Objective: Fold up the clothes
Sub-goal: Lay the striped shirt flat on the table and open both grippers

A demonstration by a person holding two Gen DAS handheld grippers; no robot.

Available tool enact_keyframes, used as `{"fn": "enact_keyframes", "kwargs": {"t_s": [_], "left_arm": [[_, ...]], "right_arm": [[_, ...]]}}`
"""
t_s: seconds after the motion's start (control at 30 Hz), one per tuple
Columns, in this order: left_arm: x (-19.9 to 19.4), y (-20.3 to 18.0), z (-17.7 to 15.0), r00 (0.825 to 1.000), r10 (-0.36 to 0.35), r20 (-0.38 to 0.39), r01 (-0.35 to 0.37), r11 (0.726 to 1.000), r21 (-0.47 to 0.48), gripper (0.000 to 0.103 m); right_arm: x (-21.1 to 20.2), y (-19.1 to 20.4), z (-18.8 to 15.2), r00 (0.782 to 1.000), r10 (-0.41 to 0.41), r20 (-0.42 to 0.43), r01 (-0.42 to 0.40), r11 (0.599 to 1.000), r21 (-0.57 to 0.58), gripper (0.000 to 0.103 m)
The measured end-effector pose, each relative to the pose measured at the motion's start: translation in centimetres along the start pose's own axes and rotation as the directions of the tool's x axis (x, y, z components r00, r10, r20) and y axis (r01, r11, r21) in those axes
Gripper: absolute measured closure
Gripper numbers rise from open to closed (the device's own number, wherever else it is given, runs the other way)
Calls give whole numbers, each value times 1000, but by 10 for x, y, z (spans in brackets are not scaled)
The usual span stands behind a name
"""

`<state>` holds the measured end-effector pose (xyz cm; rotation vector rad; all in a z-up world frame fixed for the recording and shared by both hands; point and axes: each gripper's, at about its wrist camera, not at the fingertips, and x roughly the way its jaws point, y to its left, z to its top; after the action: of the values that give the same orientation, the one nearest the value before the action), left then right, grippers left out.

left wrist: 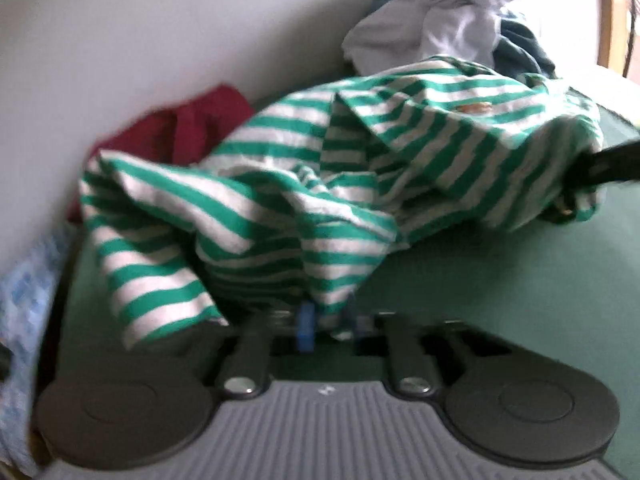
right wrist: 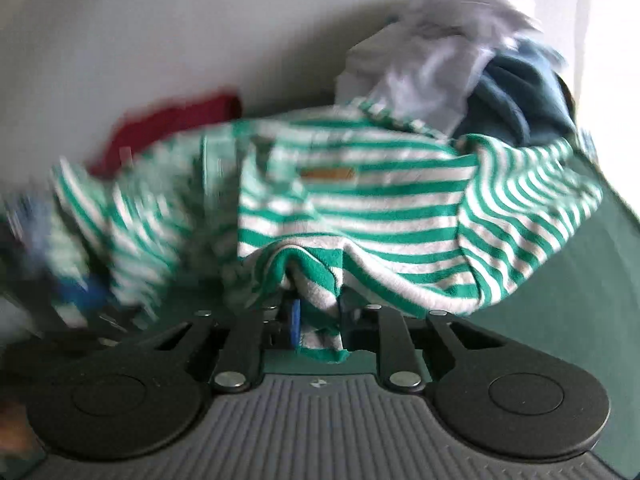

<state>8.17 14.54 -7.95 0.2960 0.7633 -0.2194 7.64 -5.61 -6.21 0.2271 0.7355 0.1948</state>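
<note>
Hems of striped shirt (left wrist: pixel 280 184) pinched in left gripper (left wrist: pixel 328 320) and right gripper (right wrist: pixel 318 320), green tabletop (left wrist: pixel 520 280) beside.

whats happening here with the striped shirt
A person with a gripper in each hand is working on a green-and-white striped shirt lying crumpled on a green surface. The left gripper and the right gripper are each pinched on an edge of the shirt, so no fold is laid yet. Behind it sit a red garment, a white garment and a dark blue one, all unfolded.
</note>
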Motion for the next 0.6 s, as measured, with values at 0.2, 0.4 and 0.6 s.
{"fn": "enact_keyframes", "kwargs": {"t_s": [0.2,0.4,0.6], "left_arm": [[-80,44,25,974,-122,192,141,986,-87,96],[-194,121,25,855,-243,459,367,908,-203,92],[-142,130,24,952,-170,255,250,912,-326,96]], "right_arm": [[-74,-26,35,957,266,114,-288,918,272,86],[-135,-36,60,832,472,293,-550,771,321,86],[-104,-35,65,938,248,241,-325,869,373,51]]}}
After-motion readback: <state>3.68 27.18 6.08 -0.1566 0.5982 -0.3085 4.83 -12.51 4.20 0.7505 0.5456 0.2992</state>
